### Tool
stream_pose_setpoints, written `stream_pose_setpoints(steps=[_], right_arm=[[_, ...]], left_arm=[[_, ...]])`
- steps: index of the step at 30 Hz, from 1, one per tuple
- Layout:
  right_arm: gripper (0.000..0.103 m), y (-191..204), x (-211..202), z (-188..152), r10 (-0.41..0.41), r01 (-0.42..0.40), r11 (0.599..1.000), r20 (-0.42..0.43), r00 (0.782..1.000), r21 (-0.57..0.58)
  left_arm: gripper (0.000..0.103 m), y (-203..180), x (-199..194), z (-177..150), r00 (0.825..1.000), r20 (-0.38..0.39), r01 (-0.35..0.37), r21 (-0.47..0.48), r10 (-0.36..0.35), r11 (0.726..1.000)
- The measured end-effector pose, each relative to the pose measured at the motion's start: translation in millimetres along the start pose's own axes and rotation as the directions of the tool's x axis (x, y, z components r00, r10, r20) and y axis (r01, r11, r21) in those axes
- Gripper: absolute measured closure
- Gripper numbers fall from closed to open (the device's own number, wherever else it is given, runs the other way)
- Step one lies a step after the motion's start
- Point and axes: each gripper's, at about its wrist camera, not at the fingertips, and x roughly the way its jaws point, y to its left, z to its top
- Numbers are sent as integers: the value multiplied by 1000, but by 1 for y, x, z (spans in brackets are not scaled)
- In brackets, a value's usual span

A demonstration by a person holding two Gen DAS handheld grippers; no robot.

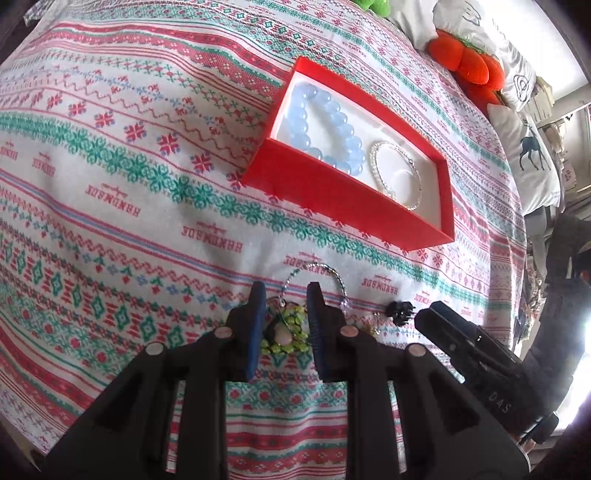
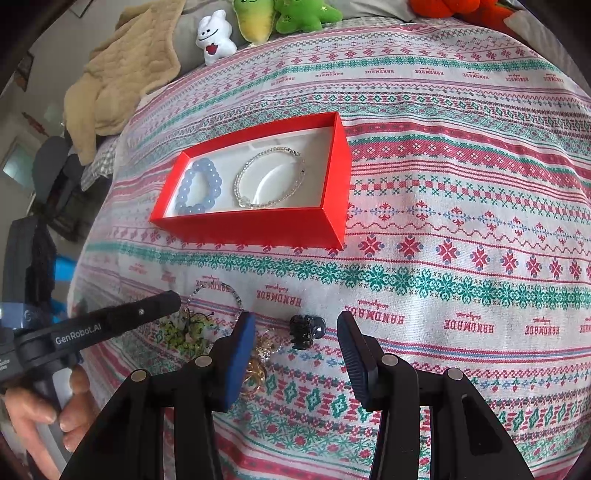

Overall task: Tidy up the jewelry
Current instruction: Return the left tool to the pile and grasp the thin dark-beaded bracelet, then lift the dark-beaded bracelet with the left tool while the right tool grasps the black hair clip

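Here a bed (image 2: 461,206) covered by a patterned spread in red, green and white is seen filling both views. At centre left of the right wrist view a red box (image 2: 258,225) with a white lining is set on the spread; a pale blue bead bracelet (image 2: 197,184) is laid at its left end and a thin silver bracelet (image 2: 269,177) just beside it. Plush toys (image 2: 258,18) are lined along the top edge. The left gripper (image 1: 284,321), low in the centre of its own view, is held over a green beaded piece (image 1: 284,332) with a silver chain loop (image 1: 317,273); the piece lies between the fingers, but whether it is pinched cannot be told. The right gripper (image 2: 295,354) is held released, nothing grasped, above a small black hair claw (image 2: 304,330) lying on the spread. A gold trinket (image 2: 255,373) is partly hidden by its left finger
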Motion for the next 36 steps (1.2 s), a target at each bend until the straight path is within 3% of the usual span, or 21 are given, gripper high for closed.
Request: stream_pose_setpoints(steps=[7,13,15,16,27,36], right_arm=[[56,-1,2,0,-8,8,1000,-3,1000,9],[56,-3,6,1,-9,9,1000,-14,1000,11],[56,-4,7,1,-5,5,1000,-17,1000,15],[56,-4,7,1,-5,5,1000,-18,1000,16],[56,-9,7,1,-20,20,1000,-16,1000,14],[56,4,25,1,-62,62,998,-41,997,-22]], left_arm=[[80,-20,14,12,995,22,-102,137,100,985],[80,-35,35,10,990,-2,-137,220,141,966],[97,-42,37,10,986,19,-163,232,163,959],[99,-43,35,11,986,32,-168,225,165,960],[99,-49,-12,4,993,114,-45,207,21,977],[99,-33,-53,2,978,191,42,202,-82,979]])
